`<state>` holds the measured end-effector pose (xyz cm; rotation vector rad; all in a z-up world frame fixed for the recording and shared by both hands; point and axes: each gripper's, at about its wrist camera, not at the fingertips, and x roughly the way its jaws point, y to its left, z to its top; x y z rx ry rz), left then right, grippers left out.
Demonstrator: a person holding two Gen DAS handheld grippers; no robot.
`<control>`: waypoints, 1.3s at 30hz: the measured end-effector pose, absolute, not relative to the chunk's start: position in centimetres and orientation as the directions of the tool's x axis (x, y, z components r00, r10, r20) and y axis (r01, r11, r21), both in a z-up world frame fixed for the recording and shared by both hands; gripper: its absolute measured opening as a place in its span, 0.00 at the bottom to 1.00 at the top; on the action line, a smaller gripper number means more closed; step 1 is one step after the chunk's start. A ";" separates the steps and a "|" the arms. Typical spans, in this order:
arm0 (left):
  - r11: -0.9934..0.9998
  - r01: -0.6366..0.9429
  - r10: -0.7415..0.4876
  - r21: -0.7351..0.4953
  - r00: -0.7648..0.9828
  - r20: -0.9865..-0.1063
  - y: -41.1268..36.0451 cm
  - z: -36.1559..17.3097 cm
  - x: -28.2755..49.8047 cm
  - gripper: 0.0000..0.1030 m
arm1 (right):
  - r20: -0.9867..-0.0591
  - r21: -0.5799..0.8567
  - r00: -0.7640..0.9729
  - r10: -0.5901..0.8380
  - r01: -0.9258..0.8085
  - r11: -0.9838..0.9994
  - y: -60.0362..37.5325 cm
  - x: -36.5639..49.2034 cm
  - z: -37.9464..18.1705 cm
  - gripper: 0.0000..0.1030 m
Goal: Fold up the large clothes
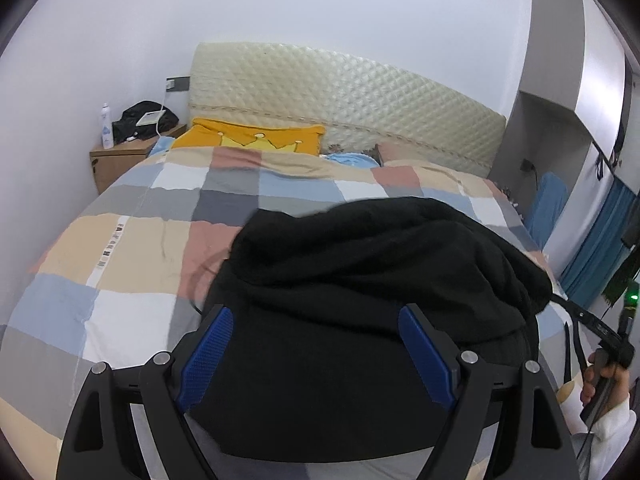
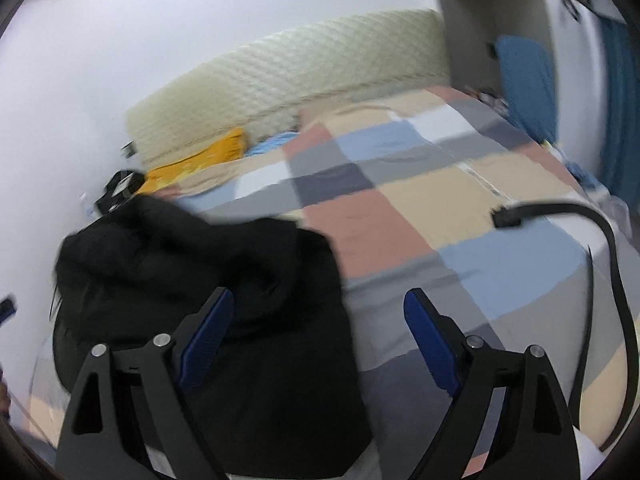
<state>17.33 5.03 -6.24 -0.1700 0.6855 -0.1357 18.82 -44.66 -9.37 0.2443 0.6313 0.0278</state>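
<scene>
**Both grippers open over a folded black garment on the bed**

Nearest to us in the left wrist view, the left gripper (image 1: 316, 346) stands with its jaws spread wide, blue pads facing each other, and nothing pinched between them. The black garment (image 1: 380, 280) lies beneath and beyond the fingers as a thick, bunched heap on the checked bedcover (image 1: 132, 248); we see fabric behind the gap, but the pads do not press on it. At the right edge of that view a hand (image 1: 604, 384) in a white sleeve (image 1: 608, 428) holds the handle of the other tool.

In the right wrist view, the right gripper (image 2: 318, 340) is likewise wide open and grips nothing. Its left finger stands over the garment's edge, while its right finger stands over bare bedcover. From here the garment sits to the left of the gap, a dark folded mass with a rounded, hood-like bulge at its far end. This view is blurred, so we cannot make out finer folds. A black strap (image 2: 600, 232) curves across the bedcover at the right.

Farther up the bed we see an orange pillow (image 1: 248, 136) with a yellow crown pattern and a bit of light blue cloth (image 1: 352, 159) beside it. Behind them rises the quilted cream headboard (image 1: 340, 104) against the white wall (image 1: 280, 8). To the left stands a wooden nightstand (image 1: 120, 160) carrying a white bottle (image 1: 106, 126) and a black bag (image 1: 146, 118).
</scene>
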 end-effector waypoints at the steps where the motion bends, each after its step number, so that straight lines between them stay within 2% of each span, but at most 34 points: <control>1: 0.977 0.074 -0.186 -0.201 0.761 -0.621 4.3 -6.4 17.5 0.82 | -0.559 0.214 0.822 0.111 0.013 0.977 -43.5 18.2 -9.1 0.85; 4: 0.979 0.086 -0.184 -0.185 0.759 -0.624 2.2 -6.9 17.7 0.82 | -0.546 0.215 0.816 0.189 -0.082 0.973 -40.6 17.4 -9.1 0.82; 7: 0.985 0.098 -0.168 -0.144 0.750 -0.640 0.3 -8.1 18.5 0.82 | -0.543 0.213 0.804 0.241 -0.146 0.966 -38.0 17.0 -9.1 0.74; 10: 0.991 0.095 -0.136 -0.097 0.739 -0.660 -0.9 -9.2 19.4 0.82 | -0.562 0.201 0.778 0.280 -0.200 0.959 -35.3 17.9 -10.2 0.62; 11: 0.992 0.091 -0.124 -0.084 0.735 -0.666 -1.3 -9.8 20.0 0.82 | -0.590 0.183 0.760 0.275 -0.206 0.961 -34.3 18.7 -11.0 0.55; 12: 0.993 0.087 -0.117 -0.078 0.733 -0.670 -1.5 -10.0 20.4 0.82 | -0.623 0.151 0.738 0.258 -0.210 0.966 -33.2 19.5 -12.0 0.52; 16: 1.000 -0.004 0.009 0.009 0.743 -0.669 -2.0 -11.8 22.7 0.82 | -0.676 0.066 0.710 0.196 -0.207 0.976 -30.7 22.3 -13.8 0.51; 22: 0.999 0.049 -0.030 0.003 0.661 -0.749 -3.1 -14.3 26.5 0.82 | -0.663 0.090 0.733 0.151 -0.122 0.988 -31.3 26.1 -14.3 0.51; 28: 0.999 0.044 -0.031 0.000 0.680 -0.732 -3.5 -14.8 29.0 0.83 | -0.678 0.093 0.722 0.139 -0.104 0.990 -31.5 30.2 -14.9 0.51; 33: 0.999 0.034 -0.049 -0.036 0.675 -0.736 -2.6 -14.9 32.2 0.83 | -0.693 0.035 0.710 0.123 -0.138 0.990 -32.2 32.6 -14.9 0.51; 36: 0.998 0.044 -0.061 -0.042 0.662 -0.747 -2.7 -15.0 33.9 0.83 | -0.723 0.116 0.671 0.164 -0.116 0.986 -34.3 35.0 -16.0 0.52; 39: 0.998 0.062 -0.031 0.013 0.653 -0.757 -3.3 -15.1 35.6 0.83 | -0.741 0.187 0.642 0.197 -0.085 0.979 -35.6 36.3 -17.2 0.52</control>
